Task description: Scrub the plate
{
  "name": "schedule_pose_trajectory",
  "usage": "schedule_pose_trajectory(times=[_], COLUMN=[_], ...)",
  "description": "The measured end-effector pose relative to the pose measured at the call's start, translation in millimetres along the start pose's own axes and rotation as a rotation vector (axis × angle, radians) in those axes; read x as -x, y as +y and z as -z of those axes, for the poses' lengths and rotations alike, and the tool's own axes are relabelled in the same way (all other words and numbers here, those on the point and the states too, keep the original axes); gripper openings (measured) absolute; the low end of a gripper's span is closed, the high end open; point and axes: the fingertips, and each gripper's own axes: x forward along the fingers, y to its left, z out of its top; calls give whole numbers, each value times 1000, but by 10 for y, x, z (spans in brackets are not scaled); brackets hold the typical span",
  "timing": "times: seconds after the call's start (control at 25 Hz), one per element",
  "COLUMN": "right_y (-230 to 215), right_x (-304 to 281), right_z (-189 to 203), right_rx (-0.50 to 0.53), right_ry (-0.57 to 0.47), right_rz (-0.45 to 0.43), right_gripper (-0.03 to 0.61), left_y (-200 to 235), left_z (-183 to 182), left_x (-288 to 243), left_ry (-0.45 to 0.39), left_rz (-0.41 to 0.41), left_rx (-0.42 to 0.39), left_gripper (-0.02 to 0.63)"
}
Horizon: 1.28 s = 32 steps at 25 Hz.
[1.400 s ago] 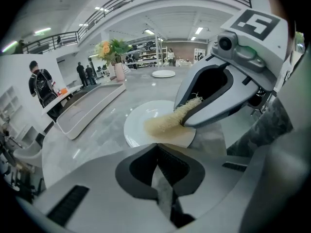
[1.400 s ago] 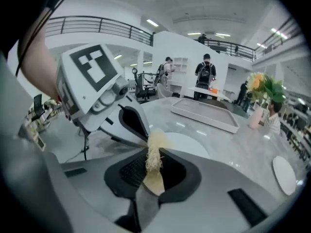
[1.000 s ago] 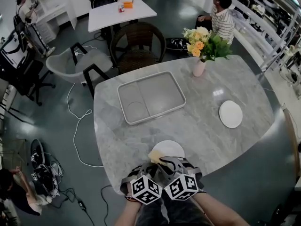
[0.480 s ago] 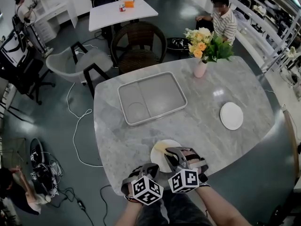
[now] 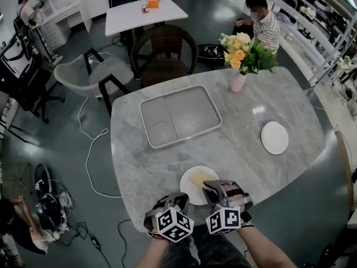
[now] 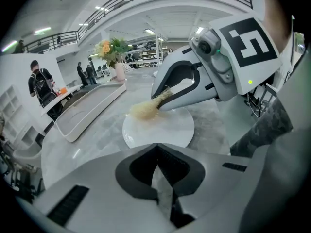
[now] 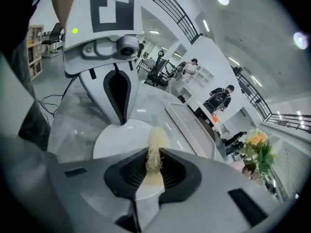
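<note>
Marble-grey counter (image 5: 251, 166) carries the white plate (image 5: 189, 193) close to its near edge. The right tool (image 5: 208, 187) is clamped on a pale yellow fibrous scrubber (image 5: 199, 178), whose free end lies on the plate. The left tool (image 5: 182, 197) has its jaws pressed together, tips at the plate's near rim; whether they pinch the rim I cannot tell. Each tool bears a cube (image 5: 173, 225) with black-and-white square markers. Farther back lies a rectangular tray (image 5: 189, 113) of two compartments. A pale vase (image 5: 238, 81) holds yellow and white flowers (image 5: 241, 48). A second plate (image 5: 274, 137) sits at the right.
</note>
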Motion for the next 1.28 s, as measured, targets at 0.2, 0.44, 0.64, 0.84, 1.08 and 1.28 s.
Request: schedule_pose_trajectory(times=[0.2,0.44,0.64,0.84,1.08,1.28], right_y=[170,348,444,476,448,316], right_x=[32,55,54,50,28,38], right_z=[28,-56,-152,-219,-297,-359], right_rx=[-47,-123,-199,-306,-470,-693], right_ry=[5,-6,-29,-50,-102,-191], right_rz=[-32,-69,-108,-149,-196,-225], right_gripper=[64,64,64,64,64,64], left_y=[3,4,3,-4,0,-4], left_z=[-7,1,-9,-15,-6,-13], left_x=[-6,2,-4,0,0,-4], left_ry=[-4,-8,-6,-5,-6,-5], left_rz=[1,7,6,5,3,3], left_rx=[0,1,-4,-3,-7,-8], left_gripper=[12,12,12,12,12,12])
